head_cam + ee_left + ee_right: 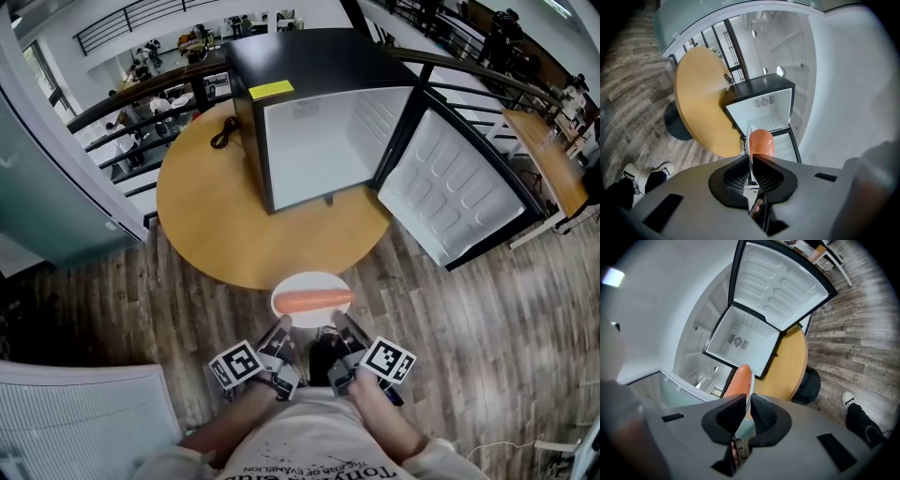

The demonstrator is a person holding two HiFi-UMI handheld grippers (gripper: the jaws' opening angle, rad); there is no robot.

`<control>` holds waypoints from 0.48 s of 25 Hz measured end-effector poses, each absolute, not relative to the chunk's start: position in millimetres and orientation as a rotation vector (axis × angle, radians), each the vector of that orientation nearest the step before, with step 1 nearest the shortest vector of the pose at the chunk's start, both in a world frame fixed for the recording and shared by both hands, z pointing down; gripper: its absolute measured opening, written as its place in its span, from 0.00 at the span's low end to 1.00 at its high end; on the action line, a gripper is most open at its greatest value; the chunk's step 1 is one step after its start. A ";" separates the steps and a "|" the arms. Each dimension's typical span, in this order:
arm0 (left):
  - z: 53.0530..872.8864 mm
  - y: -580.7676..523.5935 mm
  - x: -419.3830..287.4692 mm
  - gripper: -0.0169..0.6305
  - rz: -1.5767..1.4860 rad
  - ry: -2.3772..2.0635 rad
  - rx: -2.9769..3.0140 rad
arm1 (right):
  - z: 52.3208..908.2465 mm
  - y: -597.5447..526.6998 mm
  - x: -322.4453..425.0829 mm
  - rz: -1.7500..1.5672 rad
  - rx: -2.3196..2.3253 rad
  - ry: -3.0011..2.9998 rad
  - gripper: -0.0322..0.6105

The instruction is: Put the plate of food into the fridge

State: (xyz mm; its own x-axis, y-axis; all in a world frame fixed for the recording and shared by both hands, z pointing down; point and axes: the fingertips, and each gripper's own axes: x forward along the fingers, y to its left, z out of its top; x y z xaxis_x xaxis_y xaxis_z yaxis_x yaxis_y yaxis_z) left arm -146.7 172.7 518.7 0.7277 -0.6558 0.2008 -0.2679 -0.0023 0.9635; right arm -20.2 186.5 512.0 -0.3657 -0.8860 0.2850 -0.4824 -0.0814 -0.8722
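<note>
Over floorboards (459, 309), left gripper (281, 330), right gripper (344, 328) clamp plate (314, 281), near rim hidden.

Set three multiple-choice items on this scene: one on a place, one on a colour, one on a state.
1. The black mini fridge stands on: A the floor; B the round wooden table; C a chair.
2. The food on the white round plate is: A green; B blue; C orange.
3. The fridge's door is: A open; B shut; C missing.
1 B, the tabletop lies under it; 2 C, an orange sausage lies there; 3 A, it stands wide, white inside showing.
</note>
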 end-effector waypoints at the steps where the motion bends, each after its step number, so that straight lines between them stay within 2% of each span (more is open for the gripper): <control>1: 518.9 168.1 -143.8 0.09 -0.360 -0.770 1.586 | 512.0 181.4 -17.2 -1.435 -1.475 1.817 0.12; 12: 515.2 80.7 -94.1 0.09 -0.390 -0.799 1.580 | 509.8 88.6 33.1 -1.457 -1.430 1.856 0.12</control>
